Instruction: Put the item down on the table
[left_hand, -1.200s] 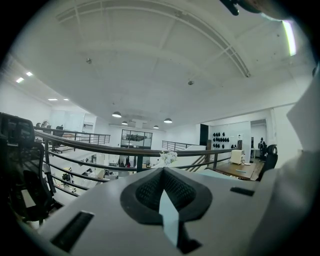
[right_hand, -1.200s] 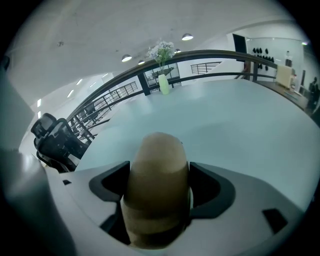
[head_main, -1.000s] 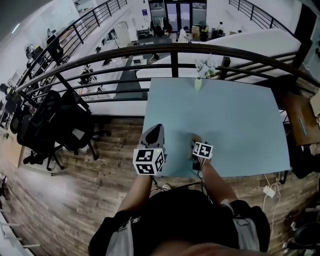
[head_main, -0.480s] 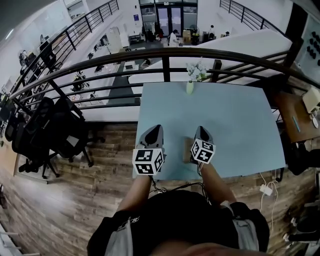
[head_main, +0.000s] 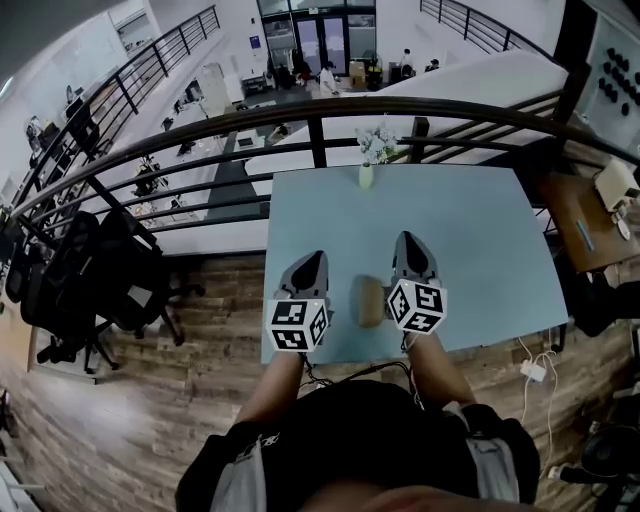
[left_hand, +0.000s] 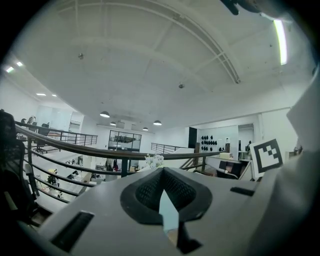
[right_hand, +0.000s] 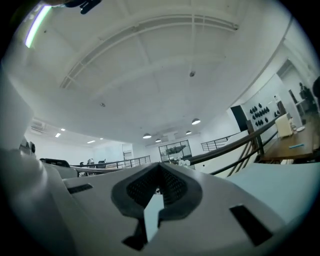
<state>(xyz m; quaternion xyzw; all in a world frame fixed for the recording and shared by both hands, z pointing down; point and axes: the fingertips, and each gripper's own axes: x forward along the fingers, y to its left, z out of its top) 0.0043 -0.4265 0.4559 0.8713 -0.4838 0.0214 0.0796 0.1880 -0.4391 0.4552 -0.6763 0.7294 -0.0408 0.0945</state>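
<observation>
Two grippers hang over the near edge of a pale blue table (head_main: 470, 230), both pointing toward its far edge.

Left gripper (head_main: 311, 259): jaws pressed together, nothing between them. Its own view shows only a sliver of table top through the gap under the pads.

Right gripper (head_main: 409, 240): jaws likewise closed and empty.

Item (head_main: 369, 301): a small tan block lying on the table between the two grippers. It is close to the near edge and nearer the right gripper than the left. It sits just beside the right gripper's marker cube (head_main: 417, 306); contact there cannot be judged. Neither set of jaws touches it. What kind of thing it is cannot be made out.

Small vase (head_main: 366, 177) of white flowers stands at the middle of the far edge, well apart from the item and both grippers.

Dark railing (head_main: 200, 125) runs just beyond the far edge. Wooden floor (head_main: 200, 290) lies to the table's left, with black office chairs (head_main: 90, 280) on it.
</observation>
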